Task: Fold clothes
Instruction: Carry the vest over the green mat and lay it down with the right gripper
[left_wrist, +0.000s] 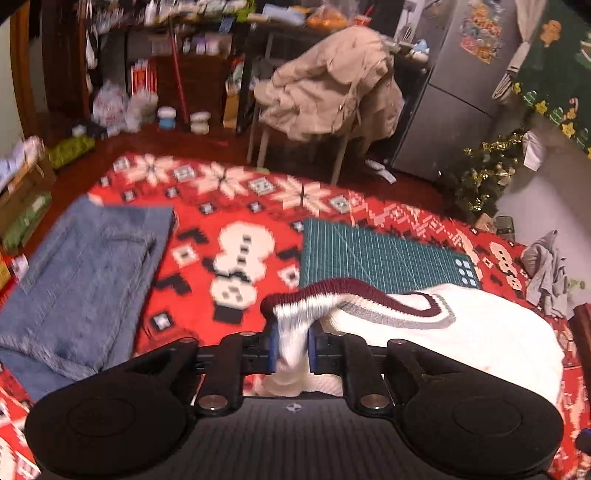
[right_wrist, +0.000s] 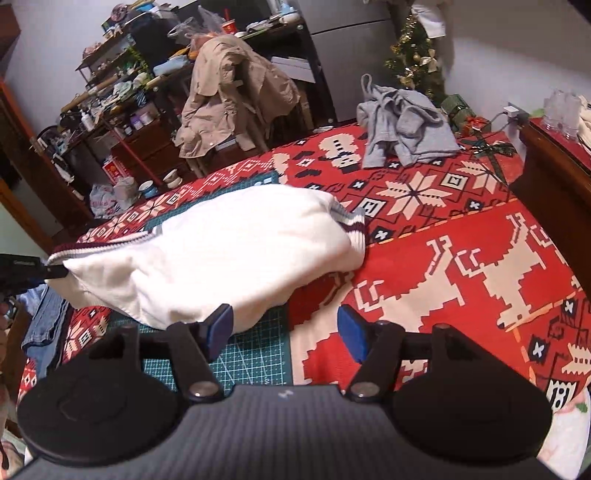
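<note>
left tool pinching white sweater

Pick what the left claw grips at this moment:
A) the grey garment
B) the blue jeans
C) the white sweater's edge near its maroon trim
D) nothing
C: in the left wrist view the left claw is pinched on a bunch of the white sweater, just below its maroon trim, while the blue jeans lie apart on the blanket.
</note>
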